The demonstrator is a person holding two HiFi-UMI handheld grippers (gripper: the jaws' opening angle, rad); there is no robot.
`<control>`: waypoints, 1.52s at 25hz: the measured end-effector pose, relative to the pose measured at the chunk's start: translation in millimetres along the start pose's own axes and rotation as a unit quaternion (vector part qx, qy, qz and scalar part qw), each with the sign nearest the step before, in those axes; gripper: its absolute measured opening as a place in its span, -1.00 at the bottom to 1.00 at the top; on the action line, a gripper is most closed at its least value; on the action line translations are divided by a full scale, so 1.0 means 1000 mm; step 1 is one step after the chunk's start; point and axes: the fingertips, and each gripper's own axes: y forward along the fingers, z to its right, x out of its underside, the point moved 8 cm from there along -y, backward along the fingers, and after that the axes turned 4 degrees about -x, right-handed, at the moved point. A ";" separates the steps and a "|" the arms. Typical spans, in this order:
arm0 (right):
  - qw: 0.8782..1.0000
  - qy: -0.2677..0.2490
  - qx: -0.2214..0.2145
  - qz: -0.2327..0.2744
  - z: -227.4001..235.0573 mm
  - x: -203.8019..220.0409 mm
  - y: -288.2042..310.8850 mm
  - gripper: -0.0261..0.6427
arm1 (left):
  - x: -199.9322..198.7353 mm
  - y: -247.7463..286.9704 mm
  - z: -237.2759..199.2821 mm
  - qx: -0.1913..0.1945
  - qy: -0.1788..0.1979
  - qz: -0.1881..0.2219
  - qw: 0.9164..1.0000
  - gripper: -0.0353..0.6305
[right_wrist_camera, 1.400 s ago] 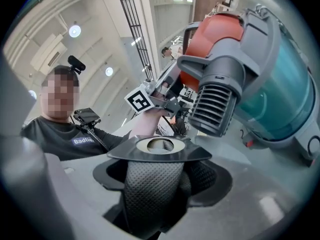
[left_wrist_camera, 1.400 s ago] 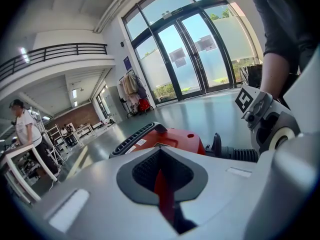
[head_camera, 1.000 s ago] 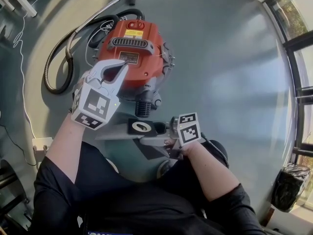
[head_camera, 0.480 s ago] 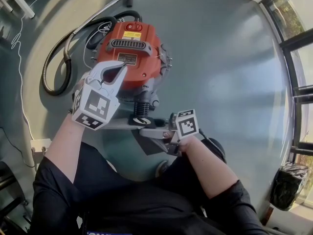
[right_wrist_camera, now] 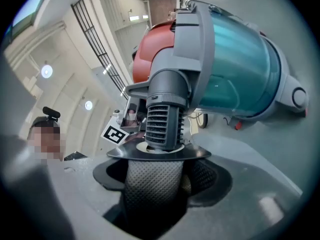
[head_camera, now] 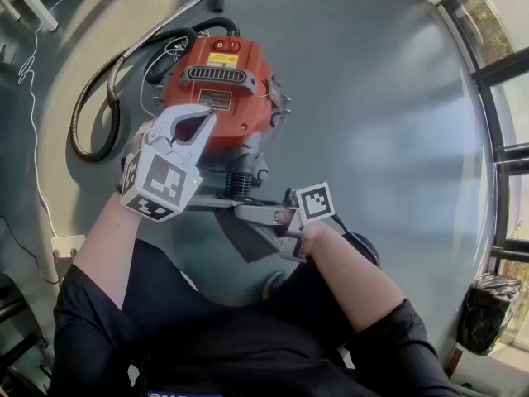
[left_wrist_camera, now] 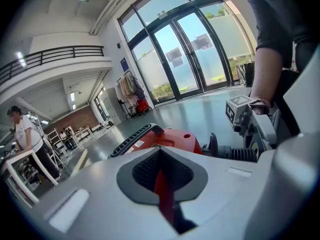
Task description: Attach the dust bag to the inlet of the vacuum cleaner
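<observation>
The right hand-held gripper (right_wrist_camera: 160,170) clamps the dust bag (right_wrist_camera: 151,190) by its limp mesh below the stiff collar (right_wrist_camera: 159,154), which meets the vacuum cleaner (head_camera: 216,81) inlet (right_wrist_camera: 167,106). It is probably light, so steer by the collar. The left hand-held gripper (left_wrist_camera: 161,158) is closed, empty

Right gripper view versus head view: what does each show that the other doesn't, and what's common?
Right gripper view only: the dust bag mesh pinched in the right gripper, its collar hole lined up at the inlet mouth, and the teal canister. Head view only: the hose curled on the floor. Both: the ribbed inlet, the red vacuum cleaner, the left gripper.
</observation>
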 end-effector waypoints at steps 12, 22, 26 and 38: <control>0.998 0.070 0.002 0.001 0.006 -0.006 -0.002 0.00 | -0.001 -0.002 0.001 0.001 0.055 -0.011 0.998 -0.85; 0.996 0.086 0.004 0.001 0.009 -0.009 0.000 0.01 | -0.009 0.003 0.007 0.027 0.087 -0.012 0.996 -0.86; 0.996 0.089 0.010 0.005 0.008 -0.011 0.001 0.01 | -0.007 0.004 0.005 0.031 0.063 -0.013 0.997 -0.87; 0.994 0.092 0.036 -0.038 0.010 -0.020 -0.007 0.03 | -0.008 0.005 0.004 0.048 0.054 -0.020 0.997 -0.87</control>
